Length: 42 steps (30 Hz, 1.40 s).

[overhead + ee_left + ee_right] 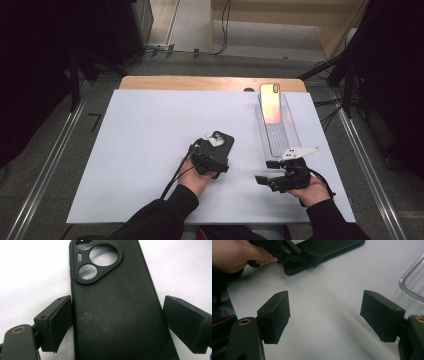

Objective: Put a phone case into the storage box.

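White sheeting covers the table (150, 150), with a strip of bare wood along its far edge and grey floor all round. On it, a little left of the middle, lies a matte black soft phone case (115, 315), back up, its camera cut-outs at the far end. The left gripper (212, 152) has its jaws spread to either side of the case: in the left gripper view one pad sits right against one long edge, while the other pad stands off from the opposite edge with white table showing between, so the case is straddled rather than pinched. The person's left hand (192, 179) holds that gripper low over the near end of the case, a black sleeve running back to the near edge.

Well apart, at the right, the right gripper (265, 172) has its jaws spread wide with nothing but white table between them. The right hand (312, 190) holds it near the near end of a long clear plastic tray (292, 135), which runs away toward the far edge. A phone with a shiny pinkish-orange back (270, 102) leans upright in the tray's far end.
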Tool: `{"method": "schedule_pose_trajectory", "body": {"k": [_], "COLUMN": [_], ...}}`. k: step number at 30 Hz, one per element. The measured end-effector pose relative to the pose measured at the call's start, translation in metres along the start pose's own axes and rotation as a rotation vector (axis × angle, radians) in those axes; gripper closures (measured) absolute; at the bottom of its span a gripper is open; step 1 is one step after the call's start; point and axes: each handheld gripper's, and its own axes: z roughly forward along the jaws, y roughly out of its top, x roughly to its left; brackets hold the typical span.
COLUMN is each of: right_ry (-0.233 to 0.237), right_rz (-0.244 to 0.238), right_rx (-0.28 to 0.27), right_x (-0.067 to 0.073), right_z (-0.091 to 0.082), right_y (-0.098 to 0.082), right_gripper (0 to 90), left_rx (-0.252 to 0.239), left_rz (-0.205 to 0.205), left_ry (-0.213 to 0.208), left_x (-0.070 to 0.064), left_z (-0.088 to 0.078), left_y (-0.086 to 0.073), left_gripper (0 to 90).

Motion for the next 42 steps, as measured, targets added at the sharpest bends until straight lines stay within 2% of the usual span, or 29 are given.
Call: {"method": "schedule_pose_trajectory", "body": {"k": [3, 11, 14, 27, 42], "right_ry": [-0.001, -0.004, -0.005, -0.003, -0.004], "right_rz": [0.002, 0.006, 0.006, 0.001, 0.0], "right_rx": [-0.004, -0.006, -0.005, -0.01, -0.014], "right_x": [-0.001, -0.002, -0.002, -0.003, -0.003], "right_z": [0.0, -0.001, -0.001, -0.002, -0.003], "right_y": [0.0, -0.001, -0.001, -0.001, -0.001], "right_gripper": [21.8, 21.8, 21.8, 21.9, 21.9], "left_rx": [0.001, 0.0, 0.004, 0.021, -0.015], "left_rz": [-0.017, -0.027, -0.042, -0.036, -0.038], "left_ry": [-0.013, -0.025, -0.034, -0.056, -0.107], "left_x": [0.002, 0.005, 0.007, 0.011, 0.015], "left_z": [-0.001, -0.003, -0.004, -0.007, -0.024], "left_y": [0.0, 0.0, 0.001, 0.003, 0.014], "left_gripper": [12.7, 14.9, 15.4, 16.2, 16.8]}}
